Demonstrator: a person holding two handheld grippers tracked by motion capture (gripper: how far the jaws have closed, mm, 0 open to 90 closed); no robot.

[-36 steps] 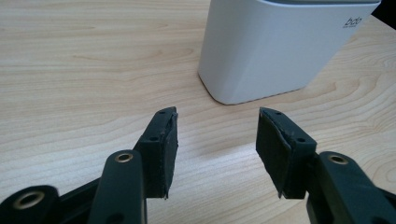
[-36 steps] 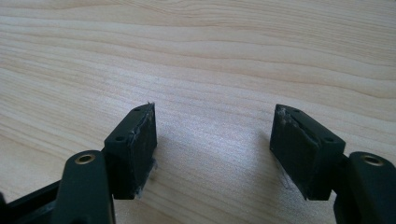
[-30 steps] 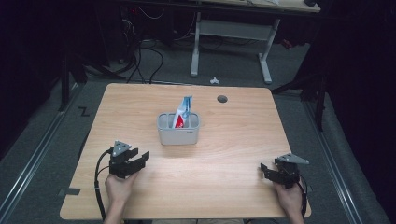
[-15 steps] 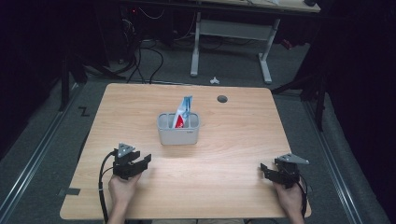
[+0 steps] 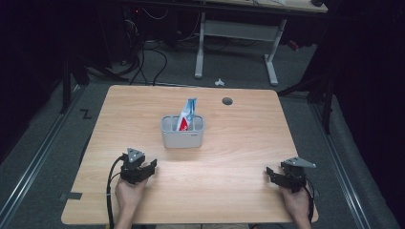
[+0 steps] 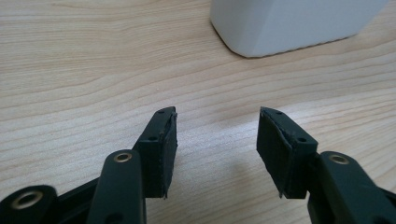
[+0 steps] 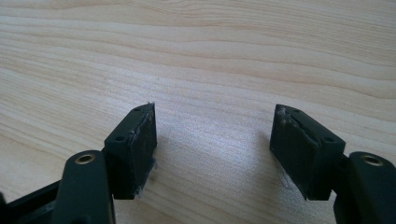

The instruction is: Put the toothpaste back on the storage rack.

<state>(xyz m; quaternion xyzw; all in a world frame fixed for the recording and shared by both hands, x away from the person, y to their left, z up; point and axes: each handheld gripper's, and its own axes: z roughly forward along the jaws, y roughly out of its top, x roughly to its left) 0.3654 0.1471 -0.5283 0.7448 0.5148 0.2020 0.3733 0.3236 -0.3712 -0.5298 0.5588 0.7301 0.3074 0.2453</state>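
the white holder sits near the middle of the wooden table, with a toothpaste tube standing in it, tilted so that its top leans up and out past the far rim. the left gripper rests low near the front edge on the person's left, jaws apart about halfway with nothing between them; from the left gripper view the holder's rounded corner lies just ahead and a little to one side, not touching the pads. the right gripper sits well apart at the front right, its jaws parted a bit wider, bare wood under them and nothing held. from where i stand, the risk looks like this: the holder seems light and stands free on smooth wood, so if the left gripper goes forward and bumps its wall instead of closing on it, the holder could slide or tip, and the leaning tube would likely spill out. the left jaws also look too narrow to span the holder's body, so a grab at the wall might pinch only the rim and twist it. reaching for the tube itself, a squeeze on its soft body could slip.
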